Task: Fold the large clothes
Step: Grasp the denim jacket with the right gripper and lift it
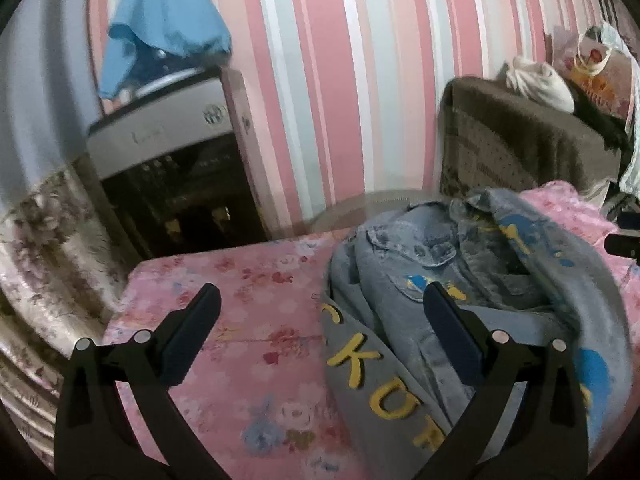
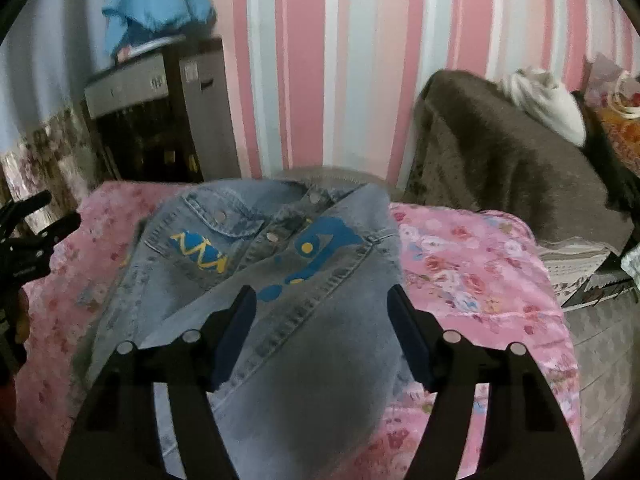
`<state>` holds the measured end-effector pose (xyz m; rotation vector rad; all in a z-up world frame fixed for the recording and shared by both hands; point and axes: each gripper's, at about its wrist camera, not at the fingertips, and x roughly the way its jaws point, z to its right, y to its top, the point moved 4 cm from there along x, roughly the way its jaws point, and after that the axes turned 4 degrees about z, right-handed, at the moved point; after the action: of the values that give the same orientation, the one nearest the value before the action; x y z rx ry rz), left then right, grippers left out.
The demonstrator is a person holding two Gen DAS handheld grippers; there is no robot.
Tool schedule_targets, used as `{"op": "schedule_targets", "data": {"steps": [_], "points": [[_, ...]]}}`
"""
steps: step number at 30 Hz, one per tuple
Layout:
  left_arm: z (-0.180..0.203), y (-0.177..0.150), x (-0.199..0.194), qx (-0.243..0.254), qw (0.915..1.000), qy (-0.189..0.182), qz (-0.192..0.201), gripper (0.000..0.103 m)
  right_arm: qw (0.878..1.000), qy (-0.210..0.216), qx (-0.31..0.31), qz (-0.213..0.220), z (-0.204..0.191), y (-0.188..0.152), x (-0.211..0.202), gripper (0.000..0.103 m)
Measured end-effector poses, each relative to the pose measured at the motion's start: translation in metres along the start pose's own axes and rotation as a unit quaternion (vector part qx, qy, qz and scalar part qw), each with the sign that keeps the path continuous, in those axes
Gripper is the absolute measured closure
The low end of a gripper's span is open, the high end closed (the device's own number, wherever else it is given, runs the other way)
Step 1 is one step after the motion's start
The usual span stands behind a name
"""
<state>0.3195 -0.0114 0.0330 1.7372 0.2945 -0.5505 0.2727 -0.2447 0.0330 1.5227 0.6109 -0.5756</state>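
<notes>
A blue denim jacket [image 2: 280,280] lies on a pink flowery cover [image 2: 480,280], up near the far edge by the striped wall [image 2: 312,60].

The right view looks at the jacket from the front. You can see its collar, its round buttons, a pocket flap, and blue and yellow paint shapes. The left gripper [image 2: 44,220] peeks in at the left side here, too dark and cut off to read in this view. The left view sees the jacket [image 1: 460,280] from the side, all bunched up, and only this view shows big yellow letters on it. They read "KO", with more letters partly hidden.

The left gripper [image 1: 320,296] has its fingers spread wide over the cover [image 1: 240,320], holding nothing. The right gripper [image 2: 322,296] has its fingers apart above the jacket, not pinching it.

Both views show a blue cloth [image 1: 168,24] on a cabinet [image 1: 168,152] and a brown chair [image 2: 500,152].
</notes>
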Motion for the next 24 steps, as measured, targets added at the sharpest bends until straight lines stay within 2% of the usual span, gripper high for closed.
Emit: {"op": "schedule_targets", "data": {"steps": [5,8,10,12,14,15,16,18,20,22,24], "points": [[0.0,-0.003,0.05,0.021,0.9993,0.009,-0.03,0.003,0.999,0.003,-0.013,-0.048,-0.011,0.019,0.042,0.035],[0.0,-0.008,0.08,0.025,0.9984,0.001,-0.05,0.003,0.996,0.014,-0.01,-0.084,-0.021,0.023,0.066,0.035],[-0.002,-0.012,0.092,0.018,0.998,-0.008,-0.061,0.004,0.993,0.018,-0.015,-0.115,-0.03,0.019,0.084,0.035],[-0.003,-0.017,0.101,0.011,0.9973,-0.019,-0.07,0.004,0.986,0.004,-0.043,-0.162,-0.038,0.009,0.104,0.035],[-0.002,-0.022,0.105,0.01,0.9969,-0.027,-0.073,0.004,0.981,-0.006,-0.065,-0.185,-0.04,0.0,0.116,0.05],[-0.001,-0.023,0.105,0.012,0.9969,-0.028,-0.073,0.004,0.979,-0.004,-0.07,-0.19,-0.039,-0.002,0.117,0.067],[0.0,-0.024,0.105,0.015,0.9969,-0.028,-0.072,0.004,0.979,0.003,-0.072,-0.191,-0.037,-0.004,0.115,0.077],[0.001,-0.026,0.102,0.022,0.9971,-0.024,-0.069,0.004,0.979,0.008,-0.085,-0.186,-0.03,-0.003,0.107,0.085],[0.001,-0.027,0.1,0.025,0.9972,-0.022,-0.067,0.004,0.98,-0.005,-0.106,-0.171,-0.022,-0.003,0.096,0.091],[0.002,-0.026,0.095,0.026,0.9974,-0.02,-0.064,0.003,0.979,-0.05,-0.149,-0.132,-0.012,0.001,0.078,0.094],[0.0,-0.024,0.091,0.027,0.9978,-0.016,-0.059,0.003,0.973,-0.103,-0.184,-0.096,0.003,0.004,0.061,0.096]]}}
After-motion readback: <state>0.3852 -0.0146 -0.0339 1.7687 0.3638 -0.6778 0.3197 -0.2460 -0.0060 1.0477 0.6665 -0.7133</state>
